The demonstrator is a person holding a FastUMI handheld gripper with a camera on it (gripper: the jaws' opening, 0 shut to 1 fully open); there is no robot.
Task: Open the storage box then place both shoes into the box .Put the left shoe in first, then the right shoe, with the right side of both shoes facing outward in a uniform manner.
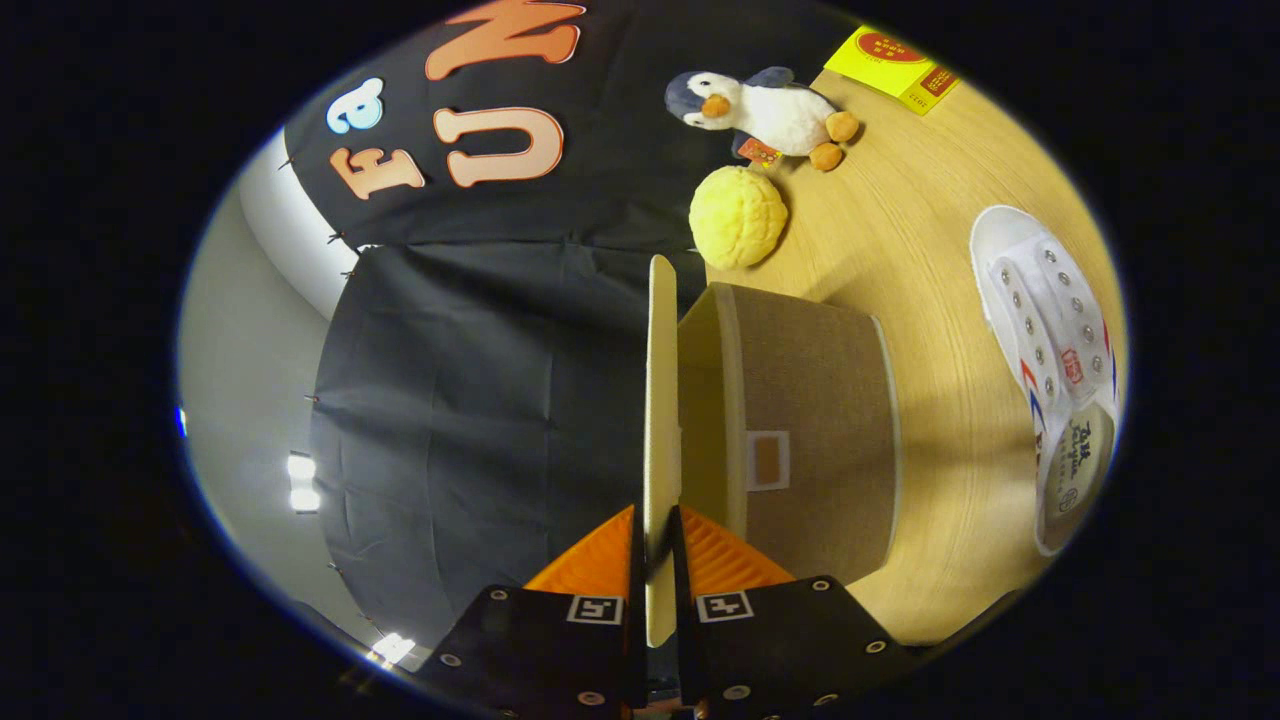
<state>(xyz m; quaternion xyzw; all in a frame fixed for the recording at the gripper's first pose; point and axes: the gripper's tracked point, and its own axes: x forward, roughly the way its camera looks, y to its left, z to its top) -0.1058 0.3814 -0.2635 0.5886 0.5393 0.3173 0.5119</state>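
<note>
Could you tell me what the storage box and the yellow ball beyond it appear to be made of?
The storage box looks like stiff board covered in brown woven fabric, matte with a fine grain. Its lid, clamped edge-on between the tongs, shows a smooth cream face. The yellow ball seems soft foam or plush, given its bumpy, dull surface.

The brown fabric storage box [815,440] stands on the wooden table, its cream lid [660,420] raised edge-on and pinched between the gripper's fingers. A white laced shoe [1050,370] lies well apart beside it.
</note>
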